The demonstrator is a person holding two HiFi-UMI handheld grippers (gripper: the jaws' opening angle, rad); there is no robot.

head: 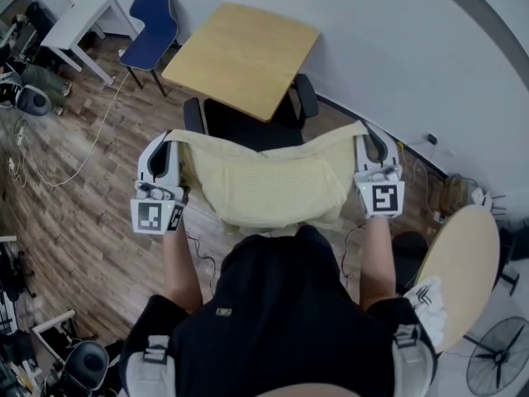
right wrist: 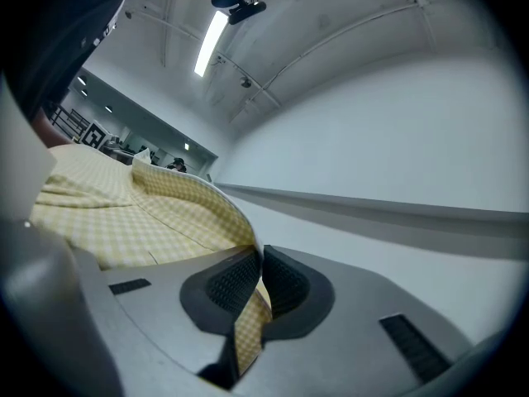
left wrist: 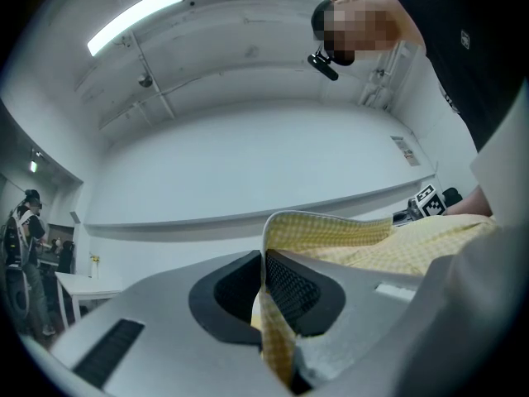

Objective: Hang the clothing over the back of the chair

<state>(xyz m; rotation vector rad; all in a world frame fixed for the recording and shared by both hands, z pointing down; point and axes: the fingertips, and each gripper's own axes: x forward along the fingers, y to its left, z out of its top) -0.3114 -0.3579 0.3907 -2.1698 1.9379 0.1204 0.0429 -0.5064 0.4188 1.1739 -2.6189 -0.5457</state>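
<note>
The left tongs (head: 168, 144) and right tongs (head: 369, 139) each pinch an edge of the yellow clothing (head: 273, 184), spread mid-frame over the black chair (head: 248, 131). It seems not yet draped; lowering and letting go remain.

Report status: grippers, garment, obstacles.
Left gripper, right gripper: jaws shut on garment. Garment stretched between them, above chair. Table just beyond chair.
</note>
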